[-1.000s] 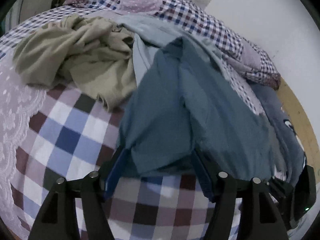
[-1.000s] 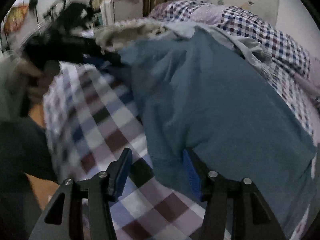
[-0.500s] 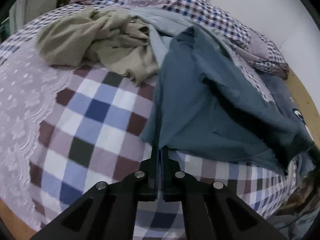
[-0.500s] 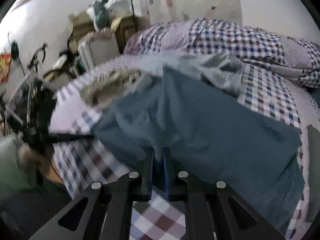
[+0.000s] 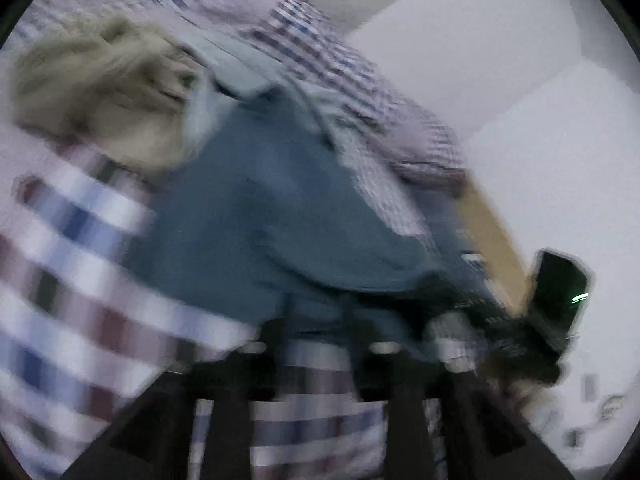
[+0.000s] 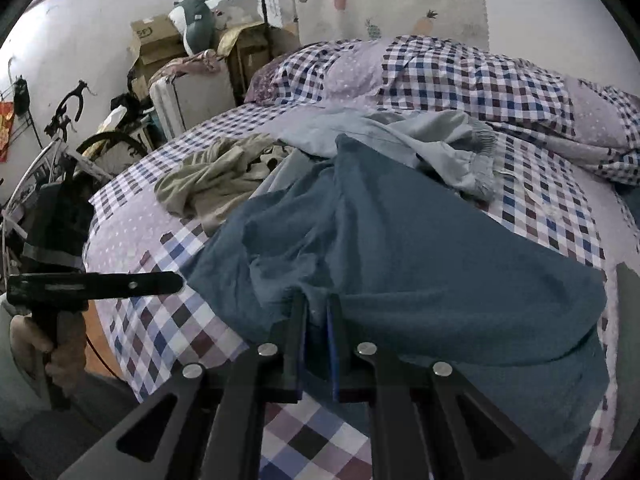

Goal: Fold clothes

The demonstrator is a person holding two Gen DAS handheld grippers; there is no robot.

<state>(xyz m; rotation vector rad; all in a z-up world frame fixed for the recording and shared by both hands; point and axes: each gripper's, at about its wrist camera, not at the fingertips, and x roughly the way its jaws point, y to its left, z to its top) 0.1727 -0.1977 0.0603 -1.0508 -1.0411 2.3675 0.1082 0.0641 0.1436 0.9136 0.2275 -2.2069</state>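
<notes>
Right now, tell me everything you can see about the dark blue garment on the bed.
The dark blue garment is a soft, matte, knit-looking cloth, rumpled and spread over the checked bedspread. Its near hem is pinched between the fingers of the right gripper, puckering into folds there. Its far end overlaps a pale grey-blue garment, with a crumpled beige garment beside it. The left gripper meets its left corner; whether it grips is unclear. The left wrist view is blurred.

The left tool [image 5: 316, 332], pinched together half a second ago, now stands parted. Its view has blurred. The right tool [image 6: 316, 320] remains clamped on the blue garment [image 6: 400, 248], now lifted at lower centre.
</notes>
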